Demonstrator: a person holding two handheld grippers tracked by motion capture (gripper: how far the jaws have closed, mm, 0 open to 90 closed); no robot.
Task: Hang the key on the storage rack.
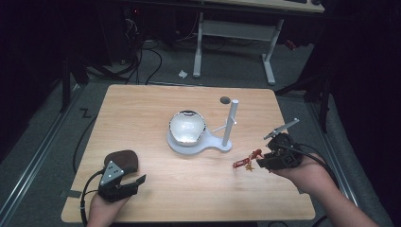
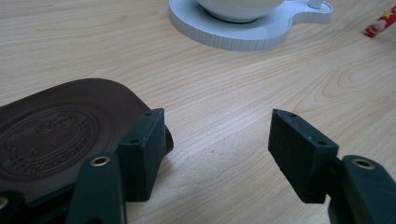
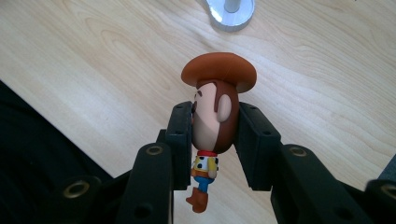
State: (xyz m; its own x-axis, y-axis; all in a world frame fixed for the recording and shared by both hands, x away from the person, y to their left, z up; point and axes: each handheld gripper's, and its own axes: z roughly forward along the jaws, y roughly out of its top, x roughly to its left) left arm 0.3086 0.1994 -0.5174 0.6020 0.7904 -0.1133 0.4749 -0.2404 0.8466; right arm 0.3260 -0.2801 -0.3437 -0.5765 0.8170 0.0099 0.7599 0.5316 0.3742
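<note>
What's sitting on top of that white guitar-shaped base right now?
On the white guitar-shaped base sits a shiny round white bowl, with a white upright post at the narrow end. The bowl covers the base beneath it, and its inside cannot be made out.

You are working at a pale wooden desk (image 1: pixel 142 109) with rounded corners, brightly lit while the room around it lies in near darkness. It stands on a grey carpeted floor (image 1: pixel 161 66). Beyond it you see the white metal legs of a second table (image 1: pixel 269 61), black cables (image 1: pixel 142 61) trailing across the carpet, and a crumpled scrap of white paper (image 1: pixel 183 74).
</note>
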